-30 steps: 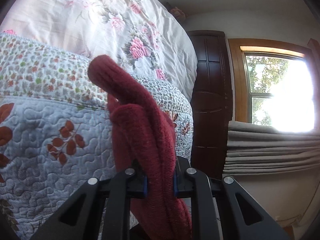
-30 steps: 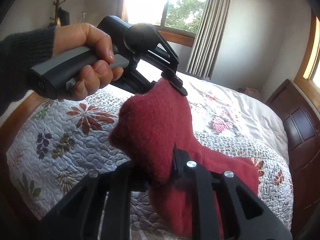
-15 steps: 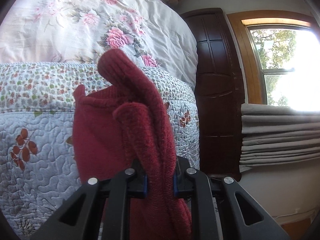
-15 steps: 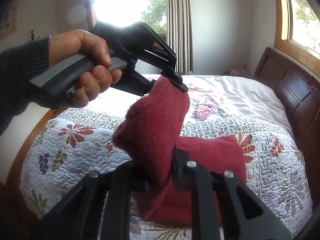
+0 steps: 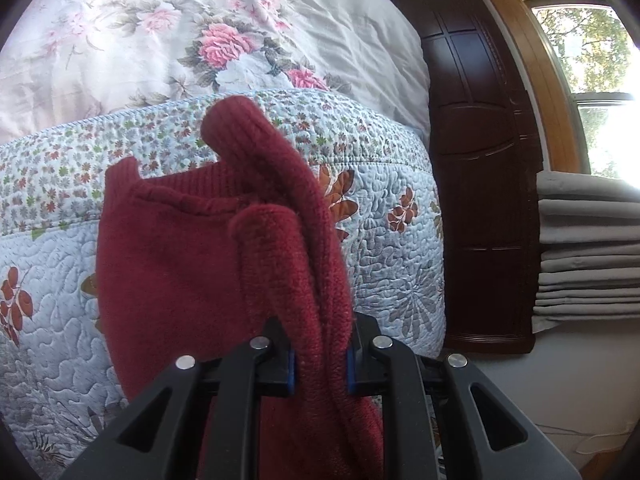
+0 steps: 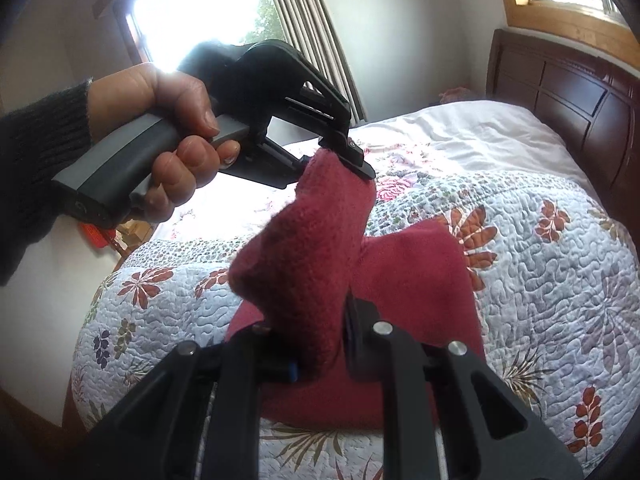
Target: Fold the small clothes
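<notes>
1. More of the red knit garment [image 5: 172,264] now visible in the left wrist view, spread flat on the quilt [image 5: 392,248], where before only the lifted fold showed.
2. Left hand-held gripper [image 6: 340,156] now tilted further down over the bed [image 6: 560,280].
3. Right wrist view rolled, headboard [image 6: 580,96] now higher at right.

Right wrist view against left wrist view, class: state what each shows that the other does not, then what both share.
Only the right wrist view shows the person's hand holding the left gripper by its handle, and hanging curtains.

Only the left wrist view shows the garment's ribbed edge and folded grey curtain fabric.

Both show the red knit garment clamped by each gripper, including the right gripper, above the quilted floral bedspread, with the dark headboard behind.
</notes>
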